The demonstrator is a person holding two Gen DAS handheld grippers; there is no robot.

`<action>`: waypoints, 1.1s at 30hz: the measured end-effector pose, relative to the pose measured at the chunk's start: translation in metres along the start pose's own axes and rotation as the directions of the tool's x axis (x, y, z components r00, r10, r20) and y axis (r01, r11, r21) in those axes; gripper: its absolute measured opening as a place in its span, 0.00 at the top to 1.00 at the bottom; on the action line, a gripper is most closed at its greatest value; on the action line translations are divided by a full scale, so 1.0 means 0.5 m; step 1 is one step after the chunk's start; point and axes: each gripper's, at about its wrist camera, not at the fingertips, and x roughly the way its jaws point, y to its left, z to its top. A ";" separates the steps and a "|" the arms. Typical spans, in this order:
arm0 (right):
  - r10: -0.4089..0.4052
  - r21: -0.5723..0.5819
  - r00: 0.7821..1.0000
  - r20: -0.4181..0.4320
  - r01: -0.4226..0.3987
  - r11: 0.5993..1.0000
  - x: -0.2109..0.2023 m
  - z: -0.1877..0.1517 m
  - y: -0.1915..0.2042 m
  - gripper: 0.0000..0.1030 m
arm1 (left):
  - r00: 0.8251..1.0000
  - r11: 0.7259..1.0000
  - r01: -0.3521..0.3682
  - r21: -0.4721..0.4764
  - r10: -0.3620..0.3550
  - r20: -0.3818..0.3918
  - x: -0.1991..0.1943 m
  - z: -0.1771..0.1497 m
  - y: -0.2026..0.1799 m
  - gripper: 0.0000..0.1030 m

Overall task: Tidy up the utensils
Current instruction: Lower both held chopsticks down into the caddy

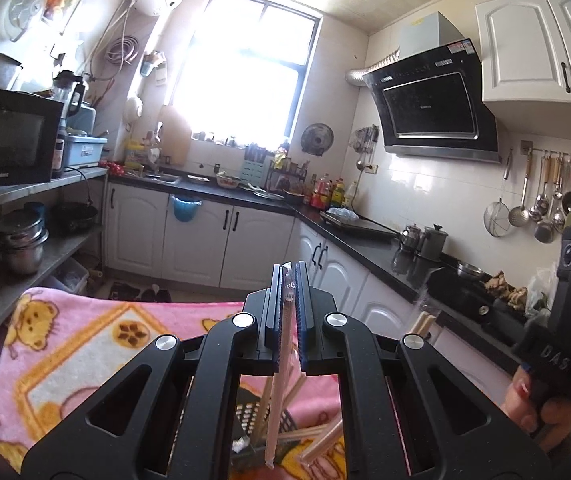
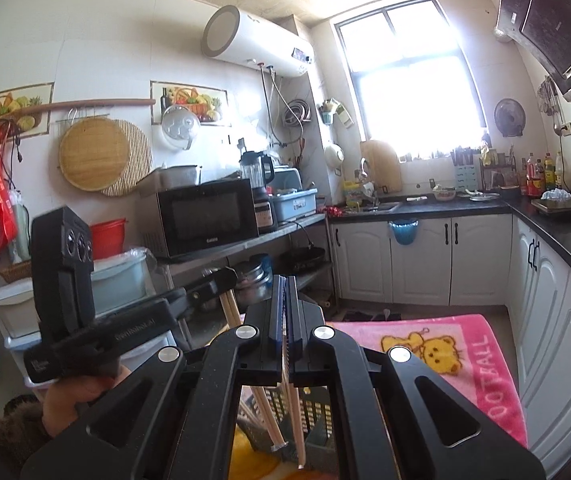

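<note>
Left gripper (image 1: 290, 280): closed narrow on a wrapped pair of chopsticks (image 1: 279, 392), held upright; clear wrapper poking above the pads, lower end hanging toward the basket.
Right gripper (image 2: 284, 292): closed narrow on a second pair of chopsticks (image 2: 296, 420), likewise upright, tips low over the basket.
Position of both tools: side by side above the table, each visible in the other's view; the person's hand (image 1: 541, 412) around the right handle.
Basket (image 2: 317, 420): dark, perforated plastic, resting on the pink blanket (image 1: 85, 344) directly below both grippers.
Basket contents: several pale chopsticks (image 1: 321, 446) leaning at angles against the wall; exact count hidden behind the gripper bodies.
Task stage (judgement): two pairs in the air, apparently on the way into or out of the basket; direction not determinable.
Risk 1, slip: thin smooth wrapper between flat pads; likely to slide downward if the clamp eases, dropping a pair outside the basket.
Risk 2, snag: hanging tips close to the leaning sticks and the perforated wall; possible catching, levering the light basket over or flicking sticks out.
Risk 3, collision: grippers near one another; sideways motion likely to knock one pair against the other.
Risk 4, soft support: blanket under the basket, hence poor footing and easy tipping under a side push.
Surroundings: kitchen counter (image 1: 365, 236) and microwave (image 2: 205, 216), well apart from the work.
</note>
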 end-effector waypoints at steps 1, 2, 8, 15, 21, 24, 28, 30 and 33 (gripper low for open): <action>0.000 -0.002 1.000 0.004 0.000 1.000 0.001 0.005 -0.002 0.99 | 1.000 1.000 -0.006 -0.002 0.006 0.007 0.002 0.004 0.004 0.97; -0.002 -0.003 1.000 0.008 0.002 1.000 0.004 0.009 -0.003 0.99 | 1.000 1.000 -0.010 -0.002 0.010 0.010 0.004 0.007 0.006 0.97; -0.017 -0.016 1.000 0.024 0.017 1.000 0.034 0.024 -0.010 0.99 | 0.999 0.999 -0.033 -0.010 0.034 0.040 0.022 0.022 0.018 0.97; -0.027 0.007 1.000 -0.003 0.027 1.000 0.088 0.008 -0.025 0.98 | 0.997 0.998 -0.063 -0.013 0.063 0.040 0.055 0.011 0.030 0.97; -0.030 0.019 0.999 -0.026 0.030 0.999 0.118 -0.021 -0.032 0.98 | 0.996 0.996 -0.087 -0.032 0.088 0.033 0.084 -0.018 0.048 0.97; -0.025 0.018 0.999 -0.036 0.026 1.000 0.129 -0.032 -0.031 0.98 | 0.995 0.995 -0.089 -0.037 0.090 0.031 0.095 -0.035 0.053 0.97; -0.030 0.006 0.998 -0.047 0.030 1.000 0.141 -0.045 -0.029 0.98 | 0.995 0.995 -0.093 -0.033 0.094 0.022 0.108 -0.050 0.054 0.97; -0.035 0.002 0.998 -0.054 0.035 0.999 0.146 -0.052 -0.029 0.98 | 0.996 0.995 -0.090 -0.036 0.090 0.021 0.111 -0.058 0.056 0.97; -0.041 -0.006 0.997 -0.066 0.041 0.999 0.155 -0.062 -0.030 0.98 | 0.996 0.995 -0.093 -0.035 0.093 0.009 0.118 -0.068 0.059 0.97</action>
